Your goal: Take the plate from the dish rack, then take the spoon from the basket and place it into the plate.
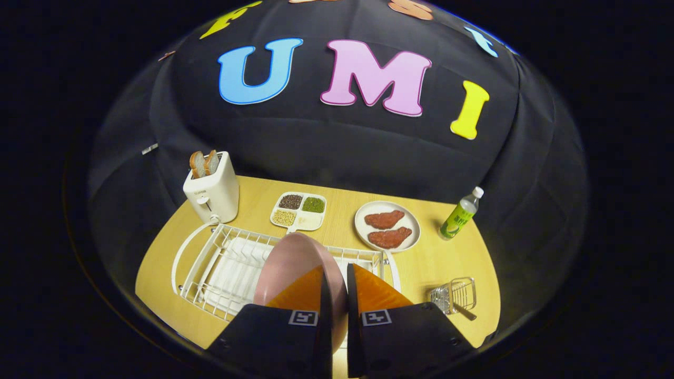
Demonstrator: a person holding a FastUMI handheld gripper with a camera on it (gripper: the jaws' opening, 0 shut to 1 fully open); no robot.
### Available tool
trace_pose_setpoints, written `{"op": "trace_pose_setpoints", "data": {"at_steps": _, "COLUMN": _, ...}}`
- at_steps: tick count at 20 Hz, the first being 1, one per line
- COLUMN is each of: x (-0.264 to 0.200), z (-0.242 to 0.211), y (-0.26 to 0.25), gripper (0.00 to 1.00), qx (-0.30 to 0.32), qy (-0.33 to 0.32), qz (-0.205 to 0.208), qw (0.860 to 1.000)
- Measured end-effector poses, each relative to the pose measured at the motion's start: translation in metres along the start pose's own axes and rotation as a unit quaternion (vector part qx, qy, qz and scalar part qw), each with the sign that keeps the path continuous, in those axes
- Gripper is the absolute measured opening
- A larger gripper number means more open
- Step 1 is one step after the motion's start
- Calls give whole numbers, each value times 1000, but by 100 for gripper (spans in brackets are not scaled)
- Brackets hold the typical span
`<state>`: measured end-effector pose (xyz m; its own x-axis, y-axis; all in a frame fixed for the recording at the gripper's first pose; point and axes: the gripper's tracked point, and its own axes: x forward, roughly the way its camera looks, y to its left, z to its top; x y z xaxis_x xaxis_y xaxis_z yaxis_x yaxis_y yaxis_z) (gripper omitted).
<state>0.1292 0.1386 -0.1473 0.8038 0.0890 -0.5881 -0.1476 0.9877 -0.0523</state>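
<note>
Gripper view: hand-held gripper clamping round pink plate

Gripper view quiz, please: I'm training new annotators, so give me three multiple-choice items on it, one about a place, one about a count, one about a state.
1. Where is the white toaster?
A. beyond the white wire dish rack
B. beside the green plastic bottle
C. in the small wire basket

2. How many red meat pieces lie on the round white plate?
A. one
B. two
C. four

3. What is the hand-held gripper doing?
A. open, holding nothing
B. shut on the spoon
C. shut on the pink round plate

Answers: A, the toaster stands past the rack's far corner; B, two pieces show; C, both fingers press the pink plate's rim.
</note>
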Motion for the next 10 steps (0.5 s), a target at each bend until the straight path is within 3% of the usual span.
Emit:
{"op": "trace_pose_setpoints", "data": {"at_steps": 5, "x": -41, "z": -36, "y": -32, "gripper": 15, "qx": 54, "qy": 21, "qz": 50, "qw": 997}}
{"op": "trace_pose_setpoints", "data": {"at_steps": 10, "x": -80, "z": -107, "y": -46, "gripper": 15, "qx": 125, "qy": 63, "qz": 105, "qw": 985}}
